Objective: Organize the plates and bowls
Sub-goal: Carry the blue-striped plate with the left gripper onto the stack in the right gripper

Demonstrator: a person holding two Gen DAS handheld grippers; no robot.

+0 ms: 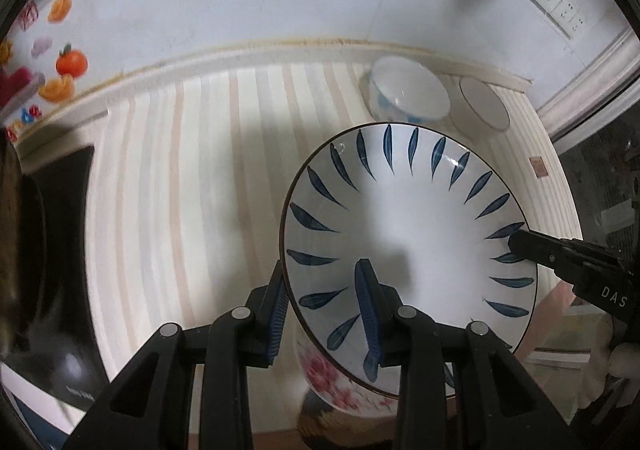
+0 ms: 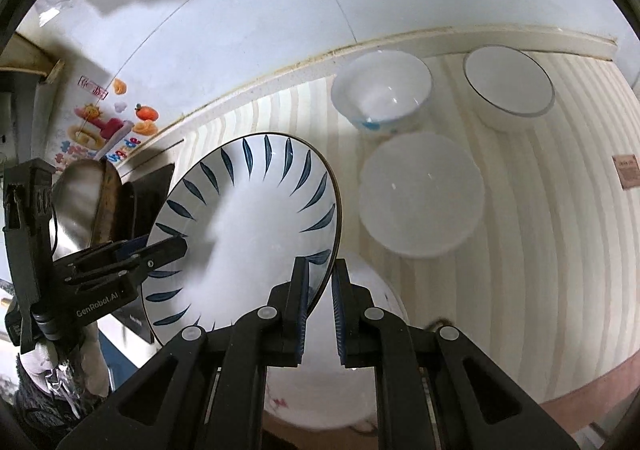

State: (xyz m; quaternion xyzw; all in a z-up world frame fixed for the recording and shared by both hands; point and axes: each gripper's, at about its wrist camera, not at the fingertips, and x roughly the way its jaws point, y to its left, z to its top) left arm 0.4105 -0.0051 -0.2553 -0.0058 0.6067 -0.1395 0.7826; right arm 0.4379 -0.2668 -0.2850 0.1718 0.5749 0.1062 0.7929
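Left wrist view: left gripper [image 1: 326, 314] clamps the blue-leaf plate [image 1: 412, 226] rim; right gripper [image 2: 320, 306] clamps the opposite rim.

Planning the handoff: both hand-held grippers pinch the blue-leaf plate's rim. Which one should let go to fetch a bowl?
Probably the right hand-held gripper: it grips the blue-leaf plate on the side nearest the three bowls. The left hand-held gripper sits farther away.
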